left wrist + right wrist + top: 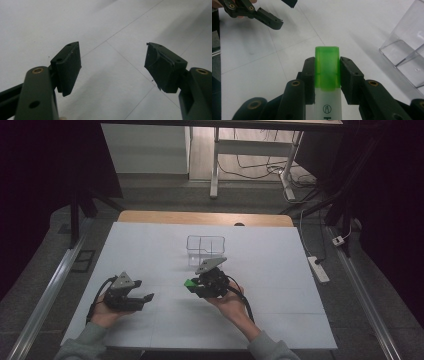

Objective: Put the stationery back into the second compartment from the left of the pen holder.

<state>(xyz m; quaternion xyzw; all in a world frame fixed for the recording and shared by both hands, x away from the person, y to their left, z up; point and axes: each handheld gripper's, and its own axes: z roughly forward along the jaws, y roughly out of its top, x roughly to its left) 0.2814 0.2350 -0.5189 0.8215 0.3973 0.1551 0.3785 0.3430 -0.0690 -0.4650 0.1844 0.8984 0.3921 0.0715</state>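
- Clearly, the right gripper is pinching a highlighter: in the right gripper view its two black jaws press against either side of the translucent green cap, right where the cap meets the white barrel.
- The cap's flat end sticks out a little past the jaw tips; the white barrel runs back between the jaws toward the hand and carries a small round printed mark.
- From the high view, the right gripper sits near the middle of the white table sheet, with the green cap showing at its left side, pointing toward the left gripper.
- A clear plastic organizer box with inner dividers stands just beyond the right gripper, on the far side; in the right gripper view its corner lies to the right of the highlighter, apart from it.
- The left gripper is held low over the sheet at the near left, well apart from the highlighter.
- Its jaws are spread wide with nothing between them, bare white sheet showing in the gap.
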